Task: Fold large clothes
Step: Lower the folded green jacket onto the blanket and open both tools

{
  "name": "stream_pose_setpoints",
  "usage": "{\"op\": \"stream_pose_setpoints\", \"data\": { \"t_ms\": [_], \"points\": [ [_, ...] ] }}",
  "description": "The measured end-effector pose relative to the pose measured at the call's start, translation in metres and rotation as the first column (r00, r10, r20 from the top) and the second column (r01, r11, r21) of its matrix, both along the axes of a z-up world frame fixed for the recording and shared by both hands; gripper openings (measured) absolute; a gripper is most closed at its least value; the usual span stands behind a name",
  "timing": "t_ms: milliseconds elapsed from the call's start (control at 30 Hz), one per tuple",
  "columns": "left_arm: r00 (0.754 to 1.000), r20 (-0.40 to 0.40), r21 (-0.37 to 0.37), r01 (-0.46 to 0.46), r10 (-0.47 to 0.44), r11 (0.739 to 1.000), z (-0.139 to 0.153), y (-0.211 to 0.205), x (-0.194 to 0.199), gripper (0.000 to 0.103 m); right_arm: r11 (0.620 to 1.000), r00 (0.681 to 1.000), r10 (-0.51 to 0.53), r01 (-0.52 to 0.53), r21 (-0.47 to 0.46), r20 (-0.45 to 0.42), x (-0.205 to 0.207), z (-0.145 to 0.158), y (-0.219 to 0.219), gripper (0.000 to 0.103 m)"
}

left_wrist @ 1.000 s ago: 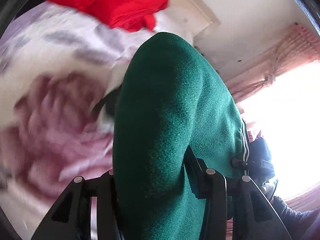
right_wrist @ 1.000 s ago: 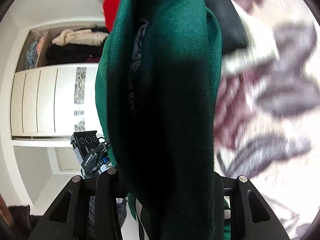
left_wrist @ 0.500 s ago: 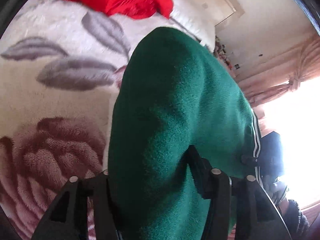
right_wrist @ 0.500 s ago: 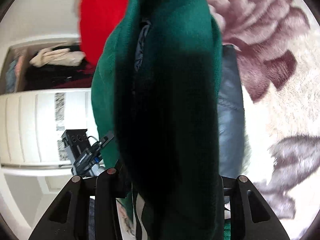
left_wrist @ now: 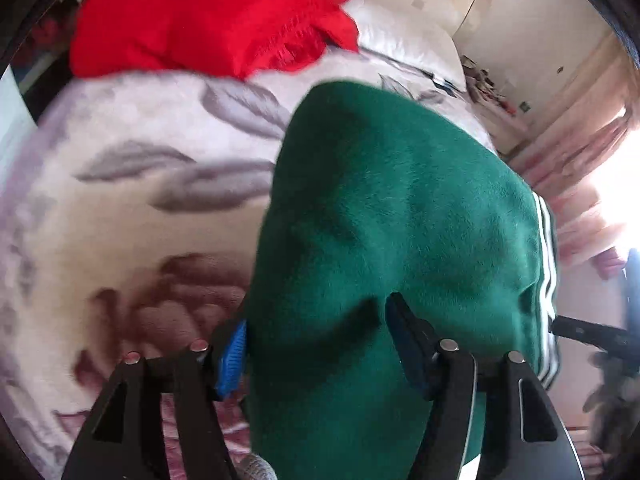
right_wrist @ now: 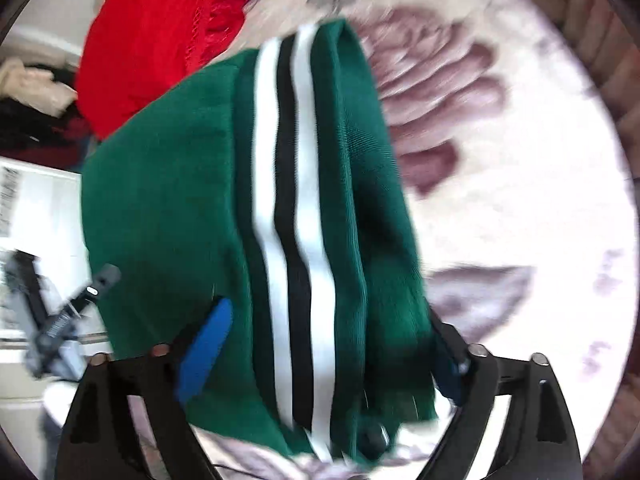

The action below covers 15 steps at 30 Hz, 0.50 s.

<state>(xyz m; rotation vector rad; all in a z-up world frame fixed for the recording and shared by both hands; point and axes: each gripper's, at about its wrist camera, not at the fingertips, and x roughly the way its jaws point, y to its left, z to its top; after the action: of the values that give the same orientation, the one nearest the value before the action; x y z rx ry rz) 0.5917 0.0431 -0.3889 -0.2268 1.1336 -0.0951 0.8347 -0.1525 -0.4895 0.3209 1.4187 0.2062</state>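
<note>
A dark green fleece garment (left_wrist: 380, 220) with white and black stripes (right_wrist: 288, 200) hangs folded over a floral blanket (left_wrist: 120, 220). My left gripper (left_wrist: 316, 320) points down at the bed and its jaws are opening. The green fabric lies between them, and the blue left pad (left_wrist: 232, 360) stands bare beside the cloth. My right gripper (right_wrist: 328, 312) is also opening, very wide. The striped edge of the garment (right_wrist: 168, 200) sags loose between its fingers, with the blue pad (right_wrist: 204, 348) off the cloth.
A red garment (left_wrist: 208, 16) lies crumpled at the far end of the bed, also seen as red cloth (right_wrist: 160, 40) in the right wrist view. A white pillow (left_wrist: 408, 36) lies behind it. Pink curtains (left_wrist: 580, 184) hang by a bright window. An open wardrobe shelf (right_wrist: 32, 92) holds clothes.
Both pairs of jaws have spread apart from a grip on the green garment. The cloth has slackened, and its stripes now face the right camera. Both grippers have tipped down toward the blanket.
</note>
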Motion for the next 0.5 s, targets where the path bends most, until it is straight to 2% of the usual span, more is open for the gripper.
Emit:
{"op": "stream_pose_setpoints", "data": {
  "t_ms": [67,200,267,300,400,500],
  "points": [
    [0.999,0.048,0.034,-0.014,0.012,0.999,0.015,-0.008,-0.023,0.103,0.992,0.999,-0.018,0.024,-0.125,0.048,-0.027,0.024,-0.008,0.101],
    [0.995,0.086,0.12,-0.059,0.048,0.991,0.038,-0.021,-0.055,0.103,0.943,0.987,-0.009,0.062,-0.328,0.159,-0.091,0.069,0.016,0.102],
    [0.994,0.1,0.143,-0.059,0.045,0.988,0.052,-0.029,-0.075,0.103,0.932,0.983,0.004,0.062,-0.357,0.182,-0.113,0.089,0.022,0.102],
    [0.994,0.102,0.159,-0.056,0.041,0.986,0.054,-0.031,-0.072,0.103,0.929,0.982,0.003,0.067,-0.365,0.188,-0.123,0.097,0.027,0.102],
    [0.993,0.119,0.206,-0.051,0.027,0.977,0.084,-0.044,-0.104,0.103,0.916,0.975,0.004,0.085,-0.393,0.221,-0.165,0.138,0.023,0.103],
    [0.99,0.139,0.202,-0.058,0.03,0.978,0.115,-0.05,-0.135,0.103,0.921,0.967,-0.004,0.102,-0.377,0.253,-0.2,0.171,0.031,0.103]
  ]
}}
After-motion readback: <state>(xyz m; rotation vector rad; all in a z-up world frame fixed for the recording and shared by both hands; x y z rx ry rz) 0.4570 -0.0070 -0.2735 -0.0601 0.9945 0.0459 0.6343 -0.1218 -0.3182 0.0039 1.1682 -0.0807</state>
